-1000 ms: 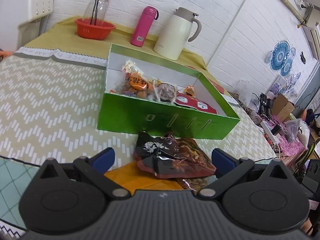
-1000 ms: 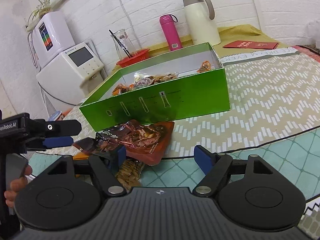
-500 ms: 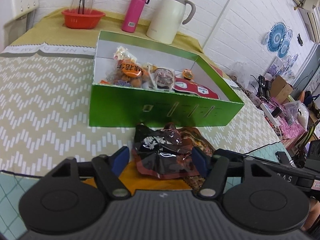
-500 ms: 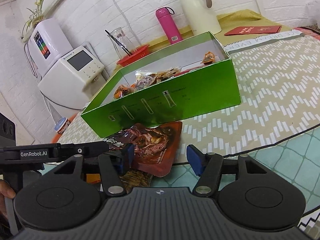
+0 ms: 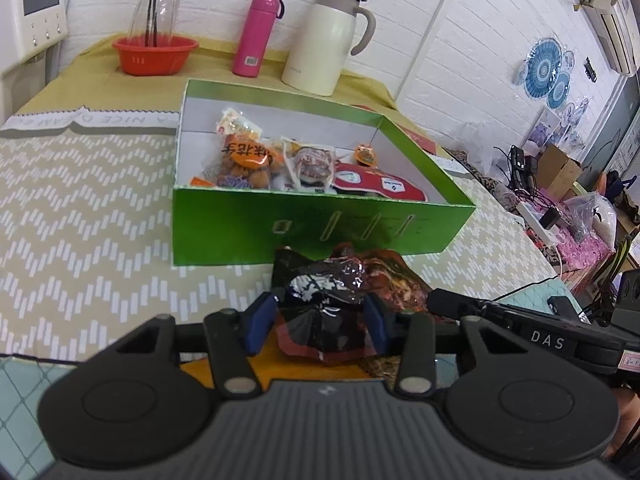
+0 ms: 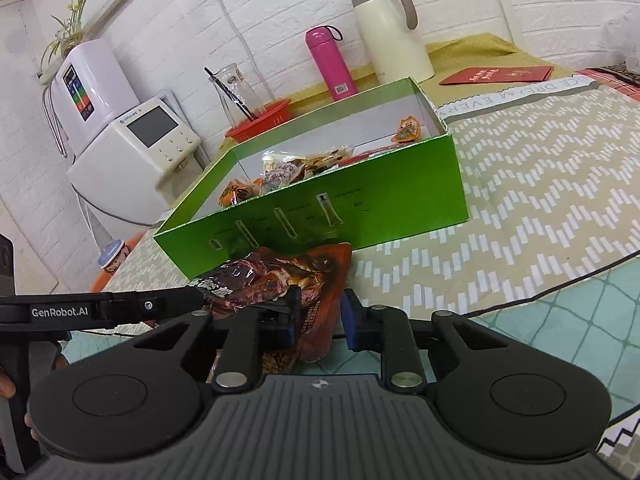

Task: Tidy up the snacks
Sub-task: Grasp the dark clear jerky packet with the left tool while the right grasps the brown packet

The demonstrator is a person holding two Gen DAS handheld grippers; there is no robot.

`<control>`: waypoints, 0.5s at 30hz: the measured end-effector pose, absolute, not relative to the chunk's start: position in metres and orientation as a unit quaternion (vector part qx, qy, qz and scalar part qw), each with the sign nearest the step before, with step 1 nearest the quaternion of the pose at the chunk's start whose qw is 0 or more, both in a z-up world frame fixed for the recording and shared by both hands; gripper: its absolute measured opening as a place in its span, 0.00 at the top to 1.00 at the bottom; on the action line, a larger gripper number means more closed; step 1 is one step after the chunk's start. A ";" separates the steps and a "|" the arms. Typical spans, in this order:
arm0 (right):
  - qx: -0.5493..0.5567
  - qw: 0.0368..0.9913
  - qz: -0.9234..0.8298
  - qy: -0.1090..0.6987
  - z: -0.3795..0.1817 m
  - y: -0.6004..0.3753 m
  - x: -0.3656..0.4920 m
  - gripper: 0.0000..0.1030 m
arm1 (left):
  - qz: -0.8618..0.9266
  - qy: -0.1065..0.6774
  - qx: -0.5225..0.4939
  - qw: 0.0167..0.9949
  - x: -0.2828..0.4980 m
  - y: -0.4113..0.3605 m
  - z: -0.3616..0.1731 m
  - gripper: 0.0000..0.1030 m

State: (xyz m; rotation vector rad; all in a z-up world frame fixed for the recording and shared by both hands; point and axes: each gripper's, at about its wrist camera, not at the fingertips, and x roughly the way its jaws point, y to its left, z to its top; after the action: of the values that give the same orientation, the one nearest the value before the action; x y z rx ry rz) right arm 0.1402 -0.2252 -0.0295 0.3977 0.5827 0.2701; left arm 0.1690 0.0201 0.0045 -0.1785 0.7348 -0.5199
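So we've got both tongs on the pile of snack packs sitting on the worktop (image 5: 80,208) right in front of the green box (image 5: 320,232). The left tongs (image 5: 318,320) have just been closing and now pinch the dark crinkly pack (image 5: 324,300) on top; you can see the foil bunched up between the blue pads. The right tongs (image 6: 320,316) have also just been closing, and they've got the edge of the red-brown pack (image 6: 316,280), about a quarter open with the pouch between the pads.

To do this bit well, we'd say: lift straight up first, since the two packs overlap and there's an orange pack (image 5: 280,368) and another one with nuts or similar underneath. If we drag sideways the lower ones will likely come along. Then clear the near wall of the box before moving forward, because the packs sit just beside it.

The box already holds a few bags (image 5: 248,160) bunched toward its left and middle, so the open room looks to be at the right end and the back. The two tongs are very close to each other, nearly touching, so we'd move one at a time.

Behind the box: a pink bottle (image 5: 258,36), a cream jug (image 5: 324,40) and a red bowl (image 5: 154,54) with a glass carafe in it, all well apart from our path.
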 end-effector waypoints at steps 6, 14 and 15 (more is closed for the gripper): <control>0.167 0.946 0.101 0.257 -0.018 -0.236 0.120 0.63 | -0.281 0.347 -0.082 0.891 0.161 -0.002 0.011 0.59; 0.181 0.948 0.049 0.257 -0.023 -0.268 0.103 0.62 | -0.311 0.354 -0.062 0.880 0.157 -0.044 -0.001 0.61; 0.187 0.946 0.050 0.259 -0.025 -0.271 0.102 0.62 | -0.309 0.352 -0.060 0.882 0.157 -0.045 -0.002 0.60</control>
State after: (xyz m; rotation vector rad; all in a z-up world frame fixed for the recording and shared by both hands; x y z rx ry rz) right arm 0.1024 -0.2707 -0.0255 0.3815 0.5280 0.1014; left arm 0.1570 -0.0446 -0.0022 -0.1259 0.7326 -0.6434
